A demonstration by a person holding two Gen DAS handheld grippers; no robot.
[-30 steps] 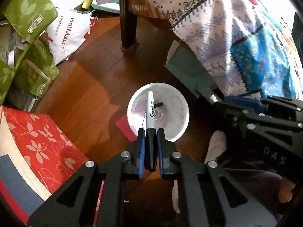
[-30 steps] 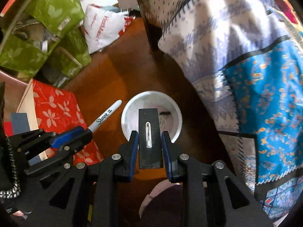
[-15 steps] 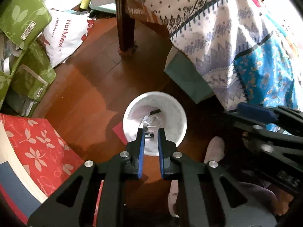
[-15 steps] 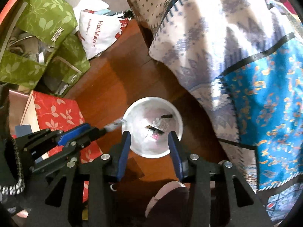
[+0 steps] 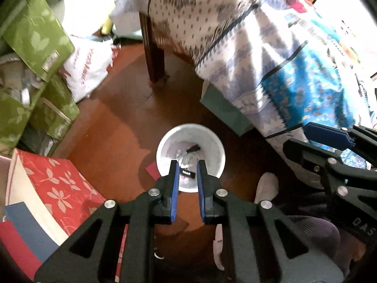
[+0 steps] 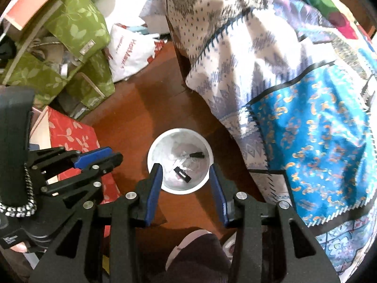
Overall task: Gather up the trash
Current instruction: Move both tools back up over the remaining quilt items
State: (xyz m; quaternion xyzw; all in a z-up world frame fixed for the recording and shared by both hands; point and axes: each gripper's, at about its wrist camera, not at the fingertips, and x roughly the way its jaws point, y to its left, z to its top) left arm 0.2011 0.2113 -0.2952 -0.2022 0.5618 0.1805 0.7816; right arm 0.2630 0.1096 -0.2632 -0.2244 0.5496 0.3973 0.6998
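The left gripper (image 5: 187, 165), matte black plastic with smooth blue pads, hangs nearest the lens with its jaws slightly parted and nothing between them. The right gripper (image 6: 186, 168), built alike, has its jaws spread wide and empty; in its own view they frame the bin's rim from above.

Just beyond both sets of fingertips stands the round white plastic waste bin (image 6: 155, 146) on the glossy reddish-brown wooden floor (image 5: 113, 127). Its smooth conical wall narrows to a bottom that holds the trash: a flat black rectangular strip with a white slot (image 6: 182, 175), a short black cylindrical cap (image 6: 196, 155) and crumpled clear wrapping (image 5: 188, 158).

To the left lies a red box printed with white leaves (image 5: 54, 184). Further off, green leaf-patterned fabric bags (image 6: 77, 23) pile up beside a crinkled white plastic shopping bag with red lettering (image 6: 129, 49). On the right a soft patterned cloth in white, lilac and turquoise (image 6: 294, 94) drapes in folds over a dark wooden table leg (image 5: 154, 56).
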